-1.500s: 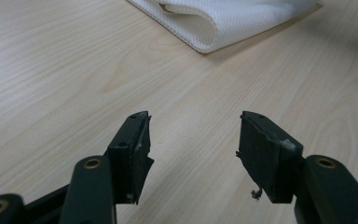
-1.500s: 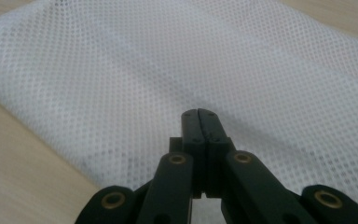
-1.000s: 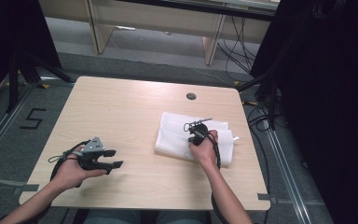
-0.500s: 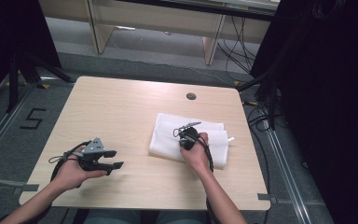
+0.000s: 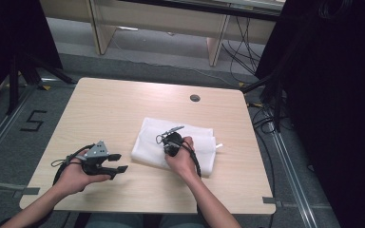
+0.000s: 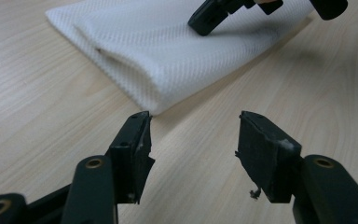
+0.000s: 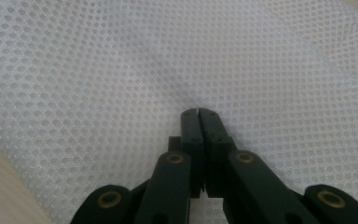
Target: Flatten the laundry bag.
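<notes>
White cloth (image 7: 121, 70) with a fine dotted mesh weave; black grippers (image 6: 193, 154); pale wood-grain table (image 5: 114, 109).

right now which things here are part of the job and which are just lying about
In the job:
white mesh cloth
right tool, shut, pressing on the cloth
left tool, open, beside the cloth

Lying about:
table's round grommet
floor cables

We see bare table (image 5: 123, 104) along the far and left sides, open for a hand. The folded cloth (image 5: 147, 145) fills the middle right, with the right gripper (image 5: 167, 144) pressed on it, jaws together.
</notes>
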A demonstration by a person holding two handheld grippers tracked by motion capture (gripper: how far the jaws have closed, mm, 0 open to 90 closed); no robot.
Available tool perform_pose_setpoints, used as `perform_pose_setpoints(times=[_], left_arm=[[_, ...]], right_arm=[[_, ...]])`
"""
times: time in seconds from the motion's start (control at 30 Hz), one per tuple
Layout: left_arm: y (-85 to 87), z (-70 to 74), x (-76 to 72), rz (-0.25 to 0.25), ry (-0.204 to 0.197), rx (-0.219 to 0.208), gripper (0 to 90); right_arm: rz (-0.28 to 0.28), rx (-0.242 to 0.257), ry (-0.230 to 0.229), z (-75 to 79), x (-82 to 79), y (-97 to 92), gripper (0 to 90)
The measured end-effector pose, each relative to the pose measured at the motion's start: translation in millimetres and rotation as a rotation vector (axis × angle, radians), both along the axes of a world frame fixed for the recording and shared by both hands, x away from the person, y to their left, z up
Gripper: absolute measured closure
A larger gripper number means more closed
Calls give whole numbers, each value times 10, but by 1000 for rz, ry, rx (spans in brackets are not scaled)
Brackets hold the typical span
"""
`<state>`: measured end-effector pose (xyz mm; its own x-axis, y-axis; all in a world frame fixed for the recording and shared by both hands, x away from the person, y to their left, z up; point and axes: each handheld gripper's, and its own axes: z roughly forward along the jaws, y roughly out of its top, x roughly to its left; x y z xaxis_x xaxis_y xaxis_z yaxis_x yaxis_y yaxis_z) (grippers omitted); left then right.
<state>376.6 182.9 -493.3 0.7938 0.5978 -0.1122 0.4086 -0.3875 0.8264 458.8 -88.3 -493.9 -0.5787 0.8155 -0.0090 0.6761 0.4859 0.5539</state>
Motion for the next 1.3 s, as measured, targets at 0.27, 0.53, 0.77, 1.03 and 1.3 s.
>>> perform_pose_setpoints(times=[0.27,0.53,0.77,1.03,1.3], left_arm=[[-6,9,-16,3,0,-2,449],[-10,4,-27,-19,-6,3,449],[-16,-9,-23,-22,-4,17,448],[-32,-20,-22,-33,5,16,447],[-48,-29,-44,-26,27,5,450]], right_arm=[[93,41,18,-19,-109,296,899],[165,101,62,41,-181,397,851],[22,77,10,244,-42,17,879],[-60,49,79,53,58,-91,859],[41,38,52,13,66,70,859]])
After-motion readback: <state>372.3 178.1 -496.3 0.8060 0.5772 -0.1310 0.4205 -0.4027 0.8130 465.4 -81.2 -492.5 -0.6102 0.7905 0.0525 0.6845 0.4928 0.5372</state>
